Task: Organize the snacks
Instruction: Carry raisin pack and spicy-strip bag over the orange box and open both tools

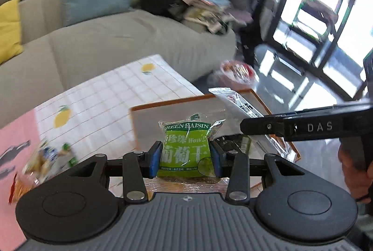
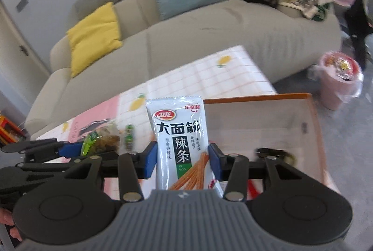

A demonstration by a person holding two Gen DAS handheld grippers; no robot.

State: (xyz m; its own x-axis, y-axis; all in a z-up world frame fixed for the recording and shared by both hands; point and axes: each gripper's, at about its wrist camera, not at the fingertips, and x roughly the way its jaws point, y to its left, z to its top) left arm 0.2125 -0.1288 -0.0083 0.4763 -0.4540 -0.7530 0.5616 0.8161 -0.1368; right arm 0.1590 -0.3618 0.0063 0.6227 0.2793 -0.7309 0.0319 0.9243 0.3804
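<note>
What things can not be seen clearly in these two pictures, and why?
- Green raisin packet, left wrist view: its bottom is hidden behind the left gripper body.
- White spicy-strip packet, right wrist view: its lower end is hidden by the right gripper.
- Loose snacks, left wrist view: motion blur, labels unreadable.
- Dark item in the tray: blurred, unidentifiable.

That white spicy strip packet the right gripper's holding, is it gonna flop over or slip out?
The white packet stands upright above the right gripper, so it probably holds its shape rather than flopping. Its glossy film looks slick, so it might slide if the squeeze eases. It seems light: the pads barely dent it.
</note>
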